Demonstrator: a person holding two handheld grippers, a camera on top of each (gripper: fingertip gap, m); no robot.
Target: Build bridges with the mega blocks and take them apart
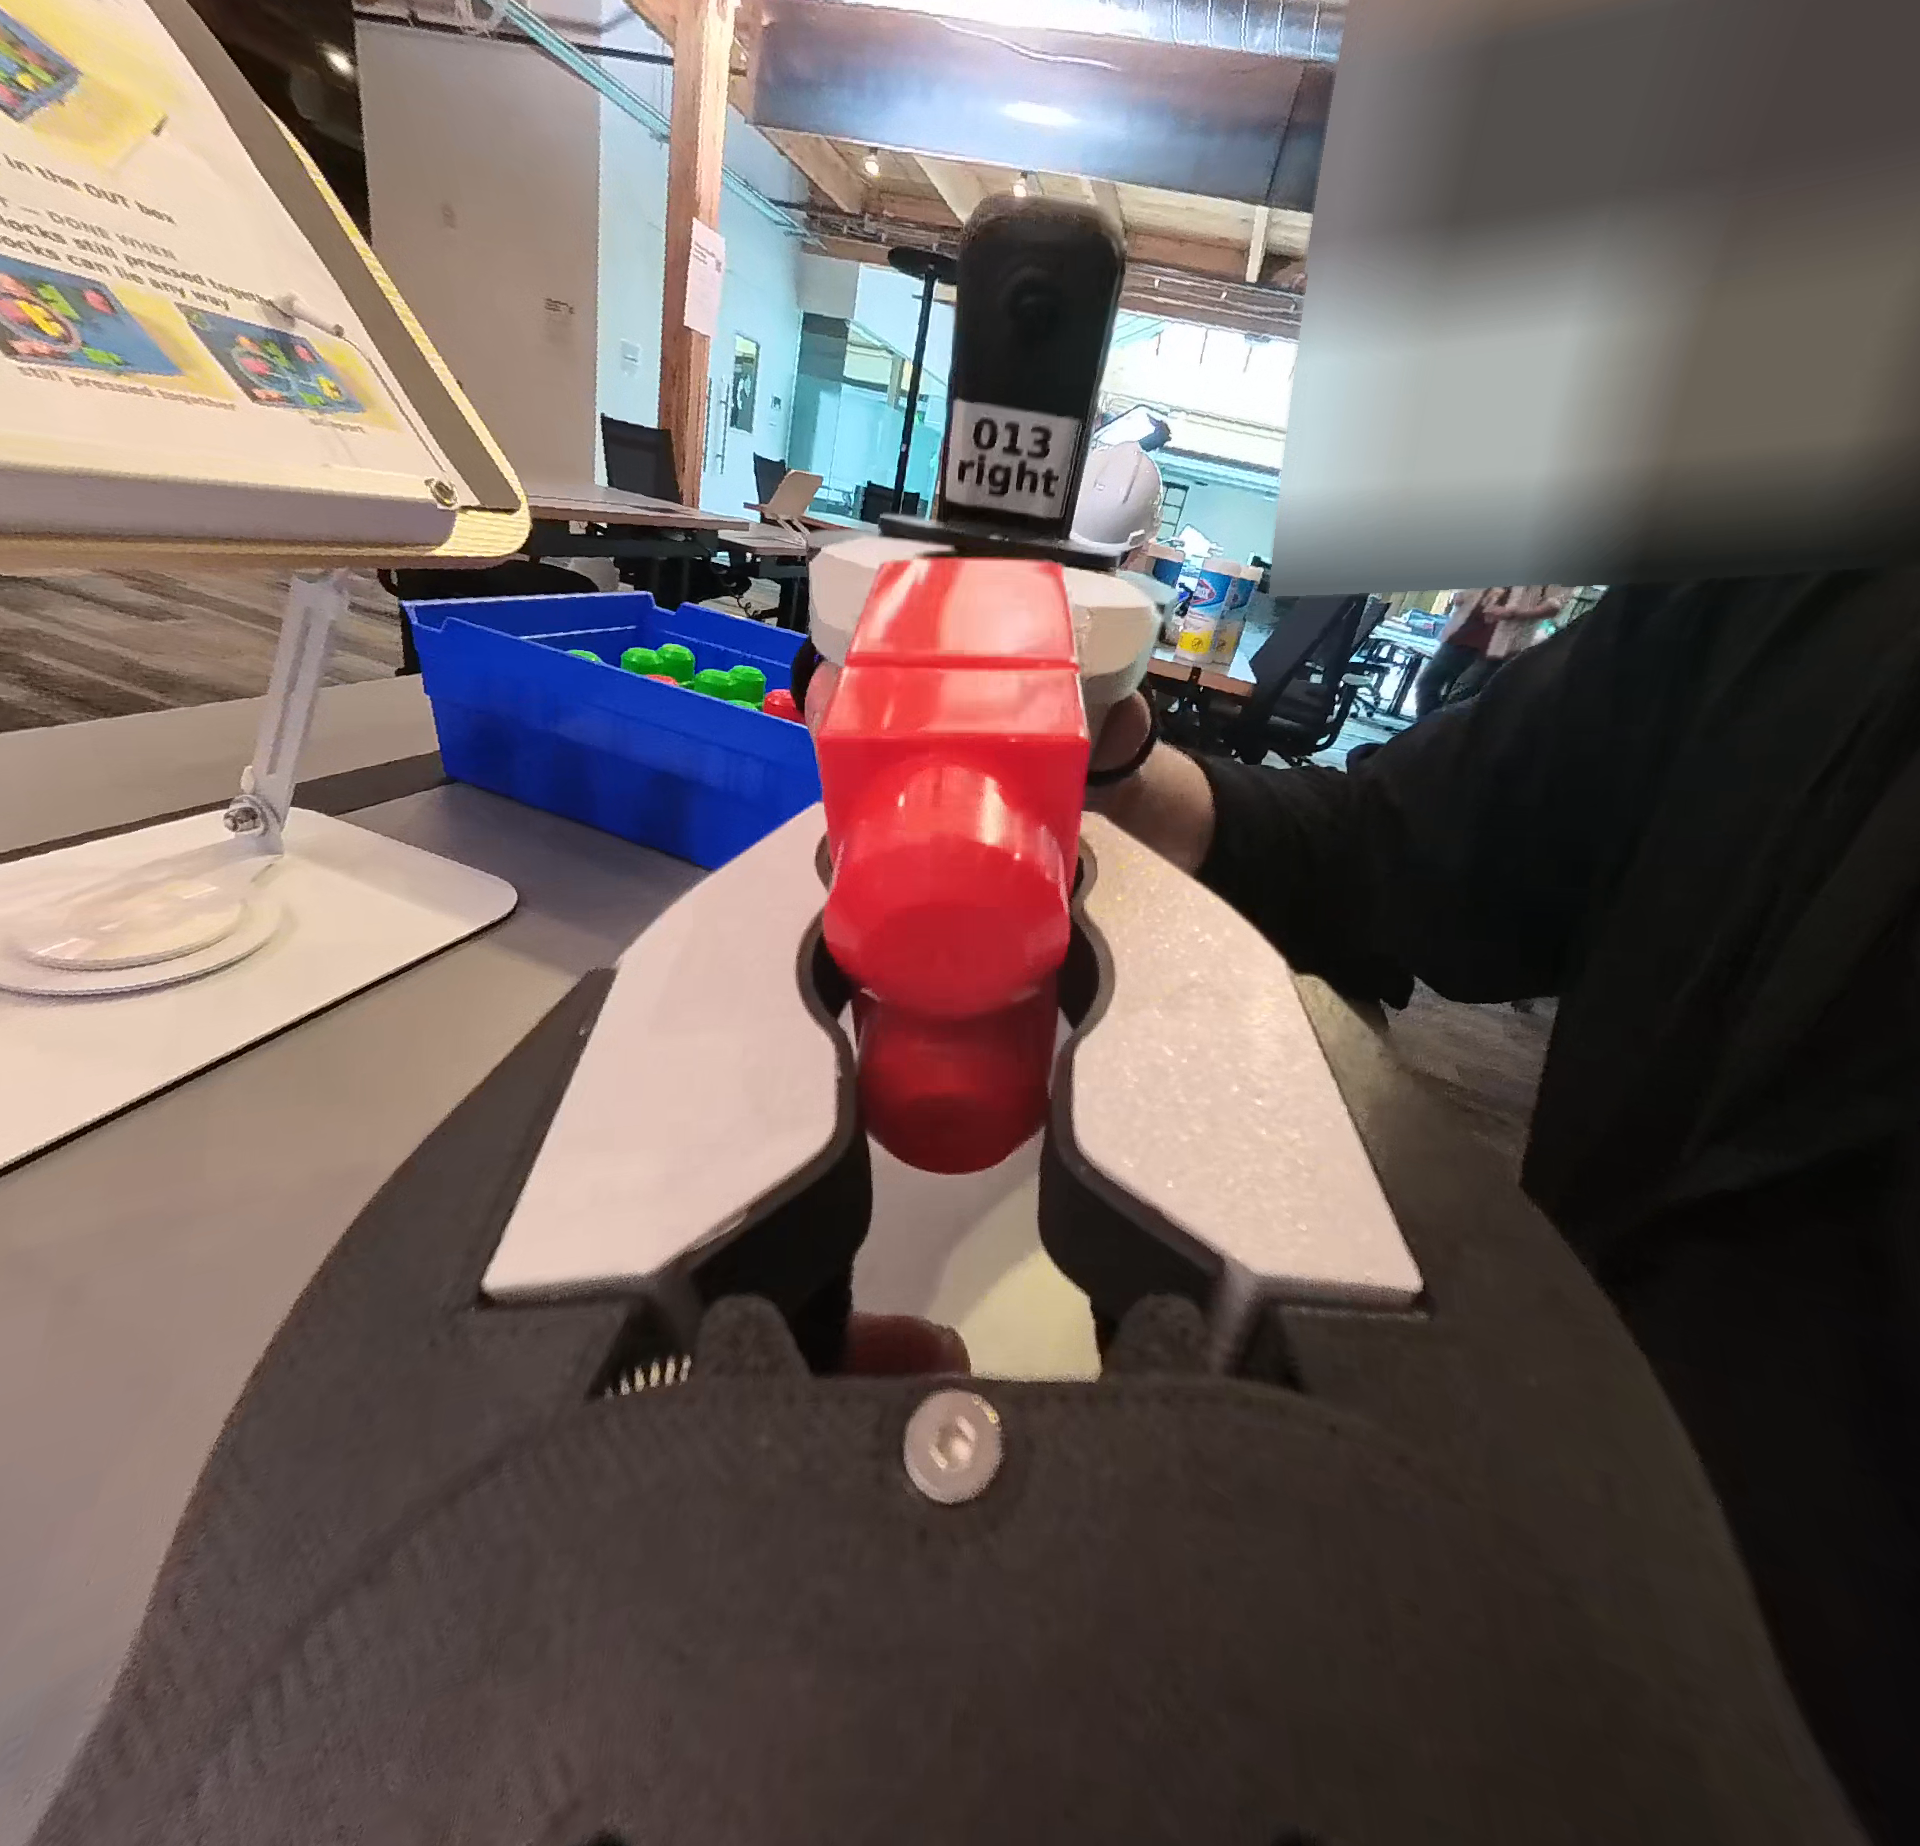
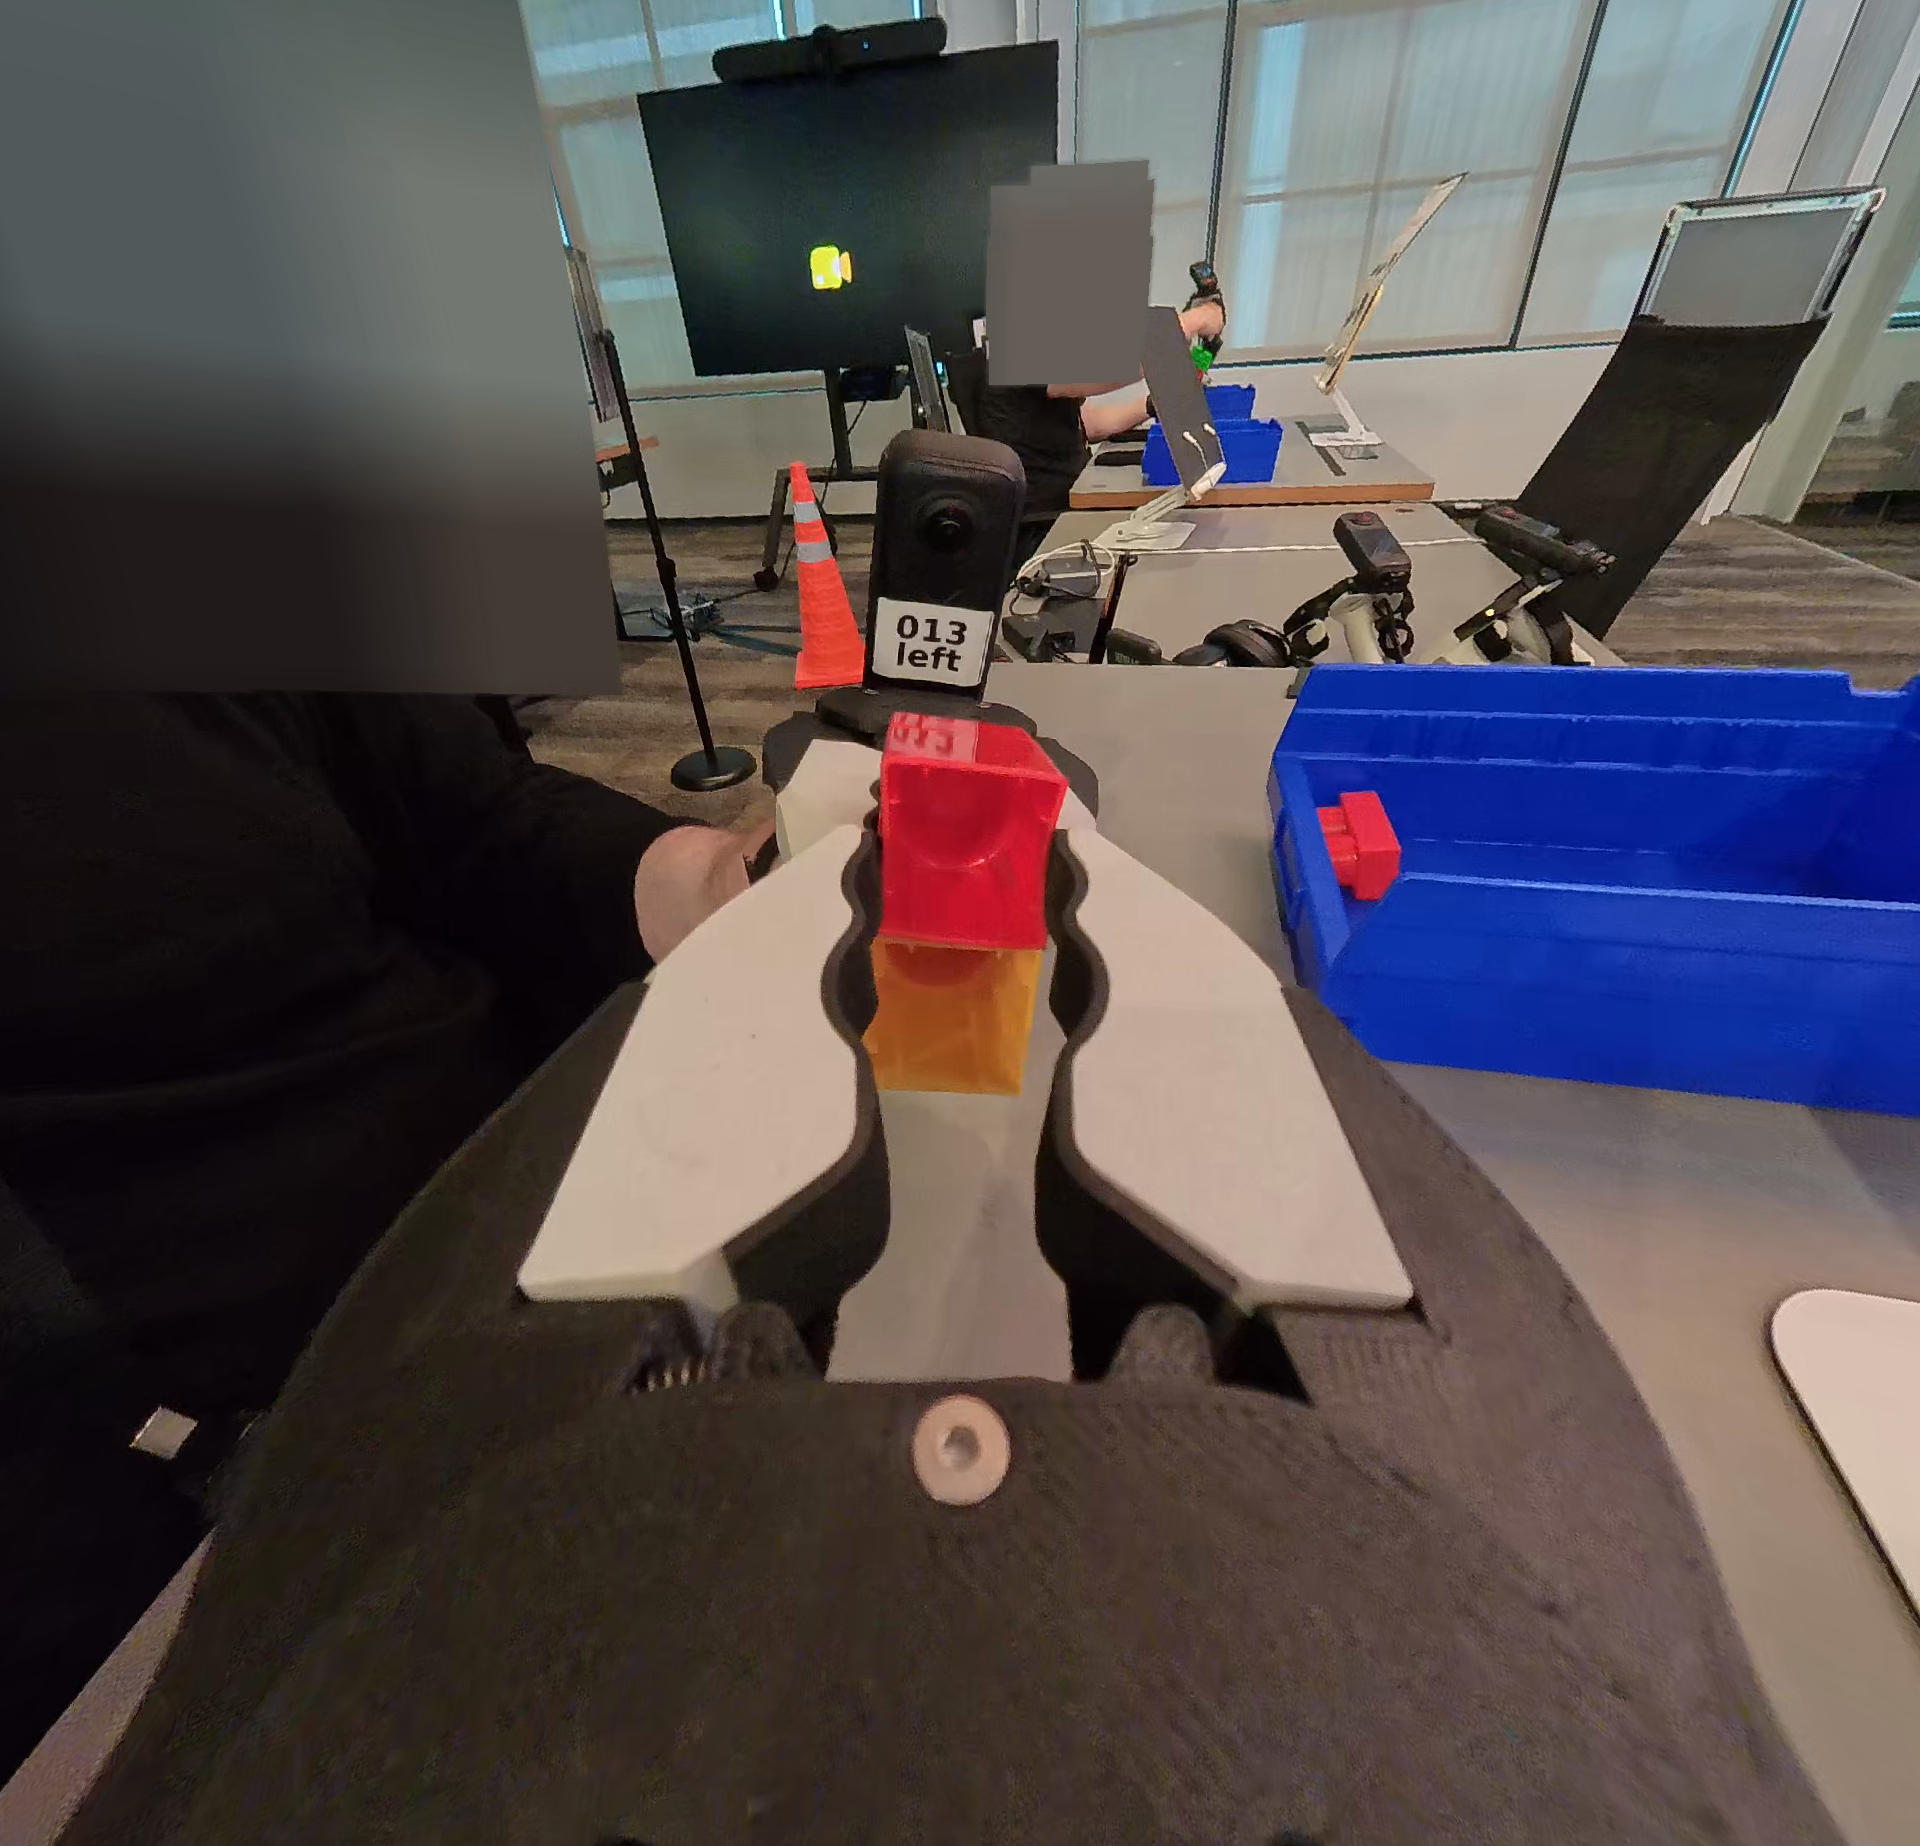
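Glossy red block between white ridged fingers

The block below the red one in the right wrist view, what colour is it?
Orange, clearest in the right wrist view.

The two grippers, left gripper and right gripper, face each other above the table, blocks between them, a bin to the right gripper's right

- The right claw grips a red block, both pads pressing its sides, with an orange block beneath it.
- The left claw faces it from beyond the block.
- A blue bin near the table's right edge holds a red piece.
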